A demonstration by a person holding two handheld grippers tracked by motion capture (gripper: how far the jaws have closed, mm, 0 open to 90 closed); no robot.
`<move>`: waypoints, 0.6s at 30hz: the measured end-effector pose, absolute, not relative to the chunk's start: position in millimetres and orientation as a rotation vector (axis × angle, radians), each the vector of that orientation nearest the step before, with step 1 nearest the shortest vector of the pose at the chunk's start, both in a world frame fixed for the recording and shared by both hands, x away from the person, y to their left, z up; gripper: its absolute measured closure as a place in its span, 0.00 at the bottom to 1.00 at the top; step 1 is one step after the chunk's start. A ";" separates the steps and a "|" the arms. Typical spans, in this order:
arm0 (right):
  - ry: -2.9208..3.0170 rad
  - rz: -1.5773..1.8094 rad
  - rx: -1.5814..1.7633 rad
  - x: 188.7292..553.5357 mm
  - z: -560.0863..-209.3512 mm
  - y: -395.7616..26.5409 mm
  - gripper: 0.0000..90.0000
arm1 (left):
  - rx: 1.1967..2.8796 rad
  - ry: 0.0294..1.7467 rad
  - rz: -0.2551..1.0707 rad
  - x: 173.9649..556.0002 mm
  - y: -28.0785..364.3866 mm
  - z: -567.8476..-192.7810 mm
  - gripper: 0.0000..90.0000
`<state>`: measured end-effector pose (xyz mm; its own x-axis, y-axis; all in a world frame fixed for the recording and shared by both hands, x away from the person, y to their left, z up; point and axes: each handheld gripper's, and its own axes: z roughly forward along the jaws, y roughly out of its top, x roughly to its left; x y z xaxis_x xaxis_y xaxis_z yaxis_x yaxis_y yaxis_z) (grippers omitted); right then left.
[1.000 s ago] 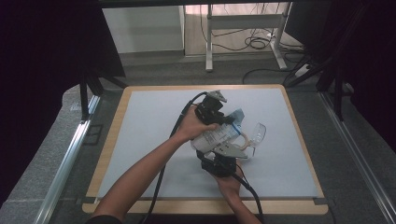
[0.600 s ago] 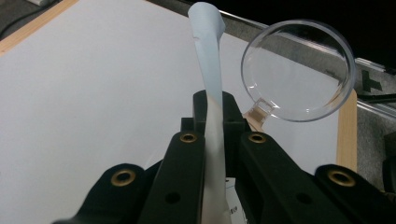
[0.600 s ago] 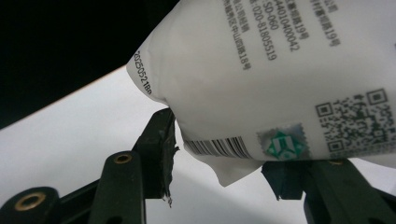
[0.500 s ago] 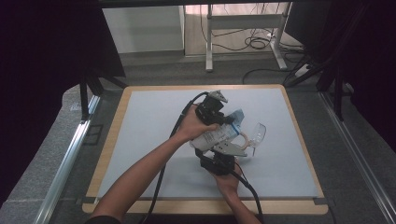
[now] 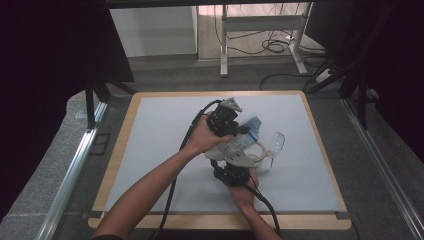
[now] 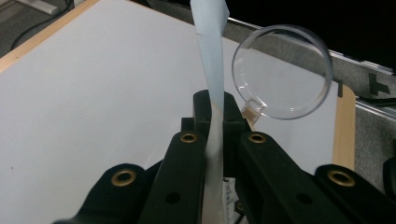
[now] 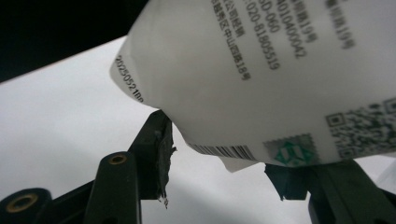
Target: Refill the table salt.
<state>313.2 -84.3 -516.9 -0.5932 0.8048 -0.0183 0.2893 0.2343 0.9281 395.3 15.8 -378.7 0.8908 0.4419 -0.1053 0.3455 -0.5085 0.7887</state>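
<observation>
Nothing has visibly moved since the earlier frames. At the frame's centre, above the worktop (image 5: 150, 145), both tongs hold a white packet (image 5: 235, 142). Left tongs (image 6: 215, 109) are clamped tight on its thin blue edge (image 6: 211, 56); right tongs (image 7: 219, 140), half open, grip its printed body. A clear round lid (image 6: 282, 70) lies just right. Judging by this, the packet is held but not yet torn open.

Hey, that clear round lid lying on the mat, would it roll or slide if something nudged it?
The clear round lid looks thin and see-through, so it is probably light and would skid easily on the smooth mat. It seems to lie flat, so rolling looks unlikely. A small tab at its rim might catch.
</observation>
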 end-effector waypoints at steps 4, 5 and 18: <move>1.982 1.311 0.995 315.9 -518.1 -81.0 0.51 | 2.144 0.550 0.141 391.1 17.7 -376.1 1.00; 1.982 1.287 0.990 317.1 -519.1 -79.8 0.50 | 2.145 0.552 0.142 390.7 18.2 -375.9 1.00; 1.931 1.161 1.025 318.0 -525.3 -72.9 0.44 | 2.124 0.557 0.124 388.6 22.1 -377.8 1.00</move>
